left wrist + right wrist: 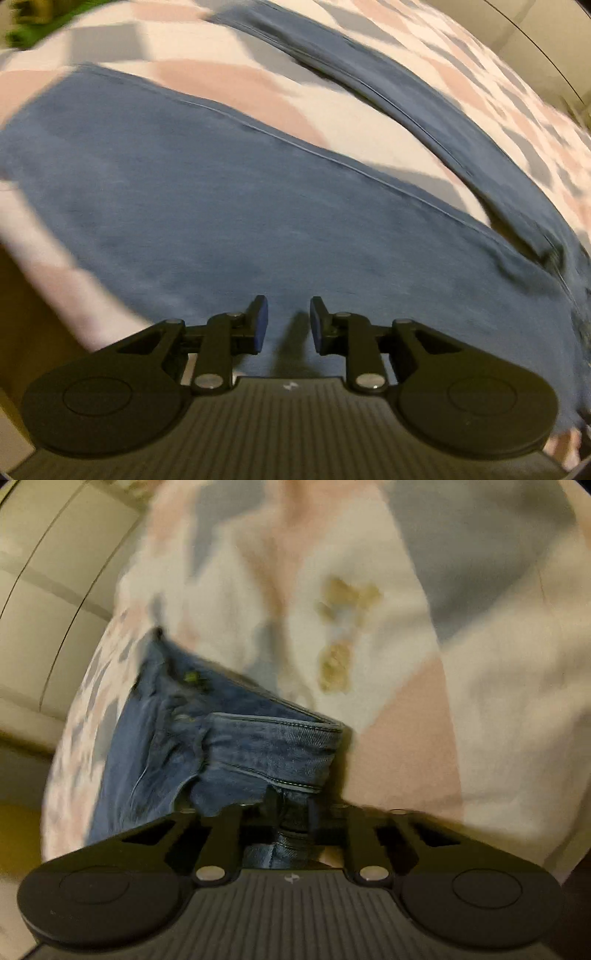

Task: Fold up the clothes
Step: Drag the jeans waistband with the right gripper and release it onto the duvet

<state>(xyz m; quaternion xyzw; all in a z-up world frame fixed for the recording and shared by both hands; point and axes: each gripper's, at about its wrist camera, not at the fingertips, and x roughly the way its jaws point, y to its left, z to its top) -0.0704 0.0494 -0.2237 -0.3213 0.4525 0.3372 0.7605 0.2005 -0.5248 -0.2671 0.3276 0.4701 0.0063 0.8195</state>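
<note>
Right gripper (pixel 291 814): fingers closed on the jeans (pixel 258 746) at the waistband, presumably to anchor or lift that end for a fold. Left gripper (pixel 285 325): fingers (pixel 260 325) slightly apart, empty, hovering over a flat leg. Jeans lie spread on the bed (pixel 229 48), legs apart, over a patterned sheet. Both views motion-blurred; right pads hidden by denim; leg ends cut off.

You are working over a bed (pixel 229 85) whose cover is showing pink, grey and white patches. A pair of blue jeans (pixel 177 206) is lying directly on it, its two legs spreading apart with cover showing between them. The waistband end (pixel 269 738) is bunching up on the cover.
</note>
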